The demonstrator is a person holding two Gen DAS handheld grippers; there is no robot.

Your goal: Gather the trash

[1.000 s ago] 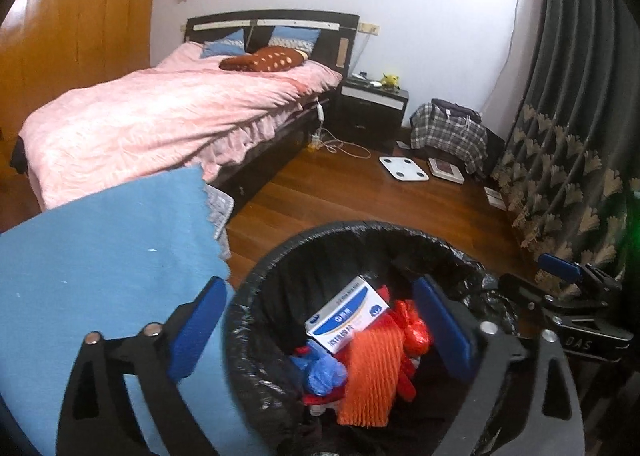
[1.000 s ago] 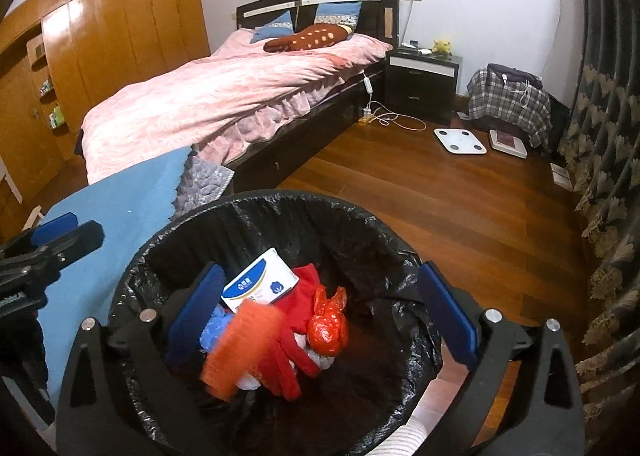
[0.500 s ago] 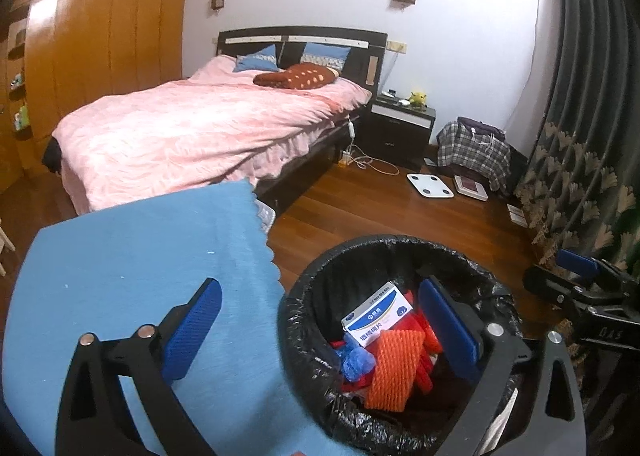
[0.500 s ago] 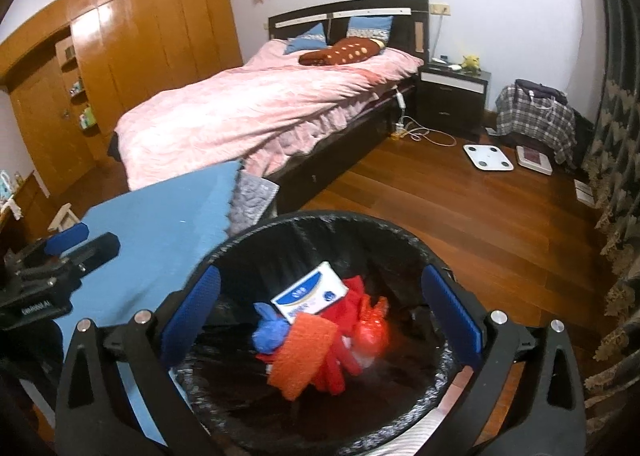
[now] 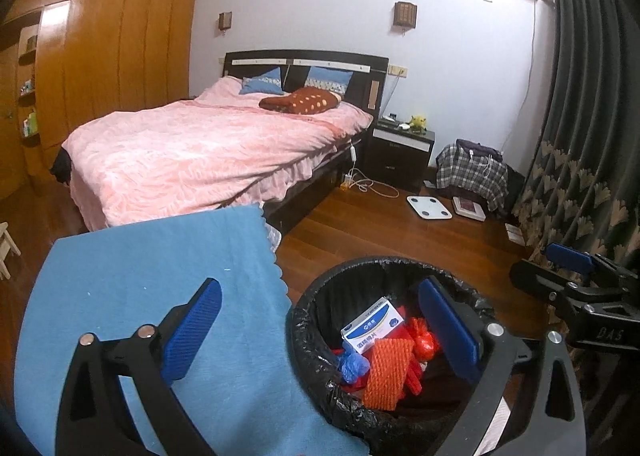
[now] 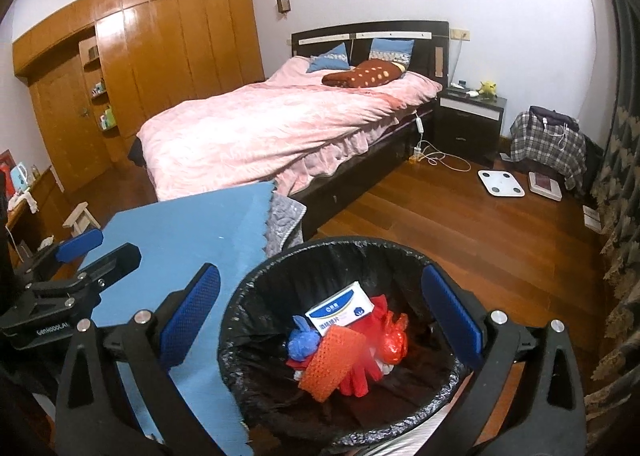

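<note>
Both grippers have risen and pulled back from the black-lined trash bin, showing more of the blue cloth. Left gripper and right gripper hang empty, fingers wide apart. Inside the bin lie a white-and-blue box, orange mesh, and what looks like crumpled red plastic.

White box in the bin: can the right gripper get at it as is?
Probably yes. The right gripper is open above the bin, and the white box lies on top of the trash, uncovered.
</note>
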